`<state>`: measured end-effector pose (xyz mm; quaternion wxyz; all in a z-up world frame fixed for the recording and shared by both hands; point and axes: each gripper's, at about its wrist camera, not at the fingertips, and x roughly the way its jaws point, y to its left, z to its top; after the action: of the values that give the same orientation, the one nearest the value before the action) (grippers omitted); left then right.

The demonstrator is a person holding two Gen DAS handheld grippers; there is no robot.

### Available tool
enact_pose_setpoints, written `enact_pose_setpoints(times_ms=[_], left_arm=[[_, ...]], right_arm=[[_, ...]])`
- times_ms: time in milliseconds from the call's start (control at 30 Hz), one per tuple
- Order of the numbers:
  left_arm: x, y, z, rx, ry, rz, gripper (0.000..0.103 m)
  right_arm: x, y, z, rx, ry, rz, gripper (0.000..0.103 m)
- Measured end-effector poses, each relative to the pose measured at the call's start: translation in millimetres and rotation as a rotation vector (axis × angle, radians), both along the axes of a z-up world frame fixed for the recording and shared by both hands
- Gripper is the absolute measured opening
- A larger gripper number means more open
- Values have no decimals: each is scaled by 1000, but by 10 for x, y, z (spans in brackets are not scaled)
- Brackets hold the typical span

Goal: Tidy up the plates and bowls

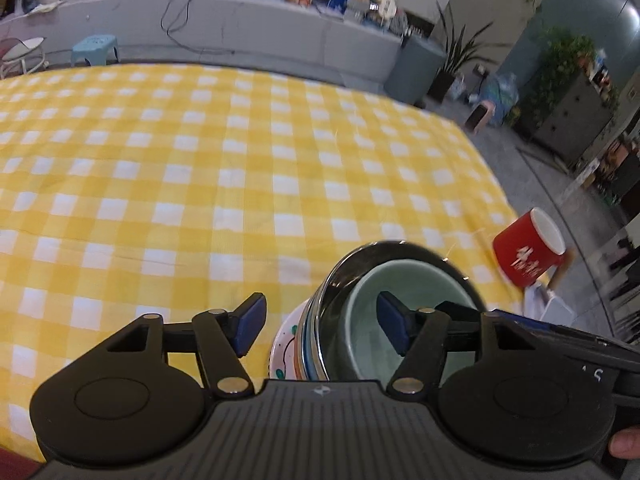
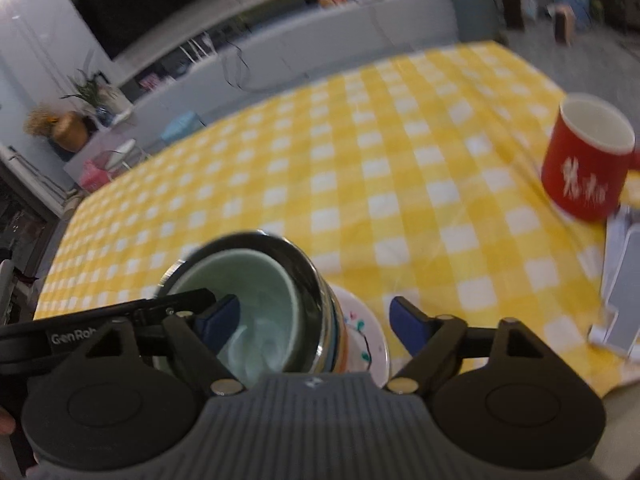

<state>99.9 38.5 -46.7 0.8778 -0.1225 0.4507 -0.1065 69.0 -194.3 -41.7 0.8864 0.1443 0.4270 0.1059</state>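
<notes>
A pale green bowl (image 1: 376, 304) sits nested in a steel bowl (image 1: 340, 276), on striped bowls and a white patterned plate (image 1: 286, 340), near the front edge of the yellow checked table. My left gripper (image 1: 322, 322) is open astride the stack's left rim, one pad inside the green bowl. In the right wrist view the green bowl (image 2: 256, 300), steel bowl (image 2: 308, 268) and plate (image 2: 368, 332) show too. My right gripper (image 2: 316, 324) is open astride the right rim, its left pad inside the bowl.
A red mug (image 1: 528, 248) with white characters stands at the table's right edge, also in the right wrist view (image 2: 588, 160). A white phone stand (image 2: 624, 280) is by it. The yellow checked cloth (image 1: 200, 180) stretches beyond the stack.
</notes>
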Motion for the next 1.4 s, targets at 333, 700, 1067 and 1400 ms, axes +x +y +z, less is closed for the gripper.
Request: enact_pose_setpoints(times_ms=[333, 700, 1067, 1400], left_arm=[[-588, -232, 579, 159, -337, -94, 90], [-868, -234, 768, 147, -328, 6, 92], [-1106, -240, 448, 224, -254, 61, 88], [-1122, -340, 214, 285, -224, 41, 80]], right_arm=[[-552, -77, 506, -123, -377, -146, 89], [-915, -18, 377, -262, -337, -147, 89], [-1241, 185, 157, -206, -164, -45, 89], [-1275, 278, 34, -220, -151, -9, 89]])
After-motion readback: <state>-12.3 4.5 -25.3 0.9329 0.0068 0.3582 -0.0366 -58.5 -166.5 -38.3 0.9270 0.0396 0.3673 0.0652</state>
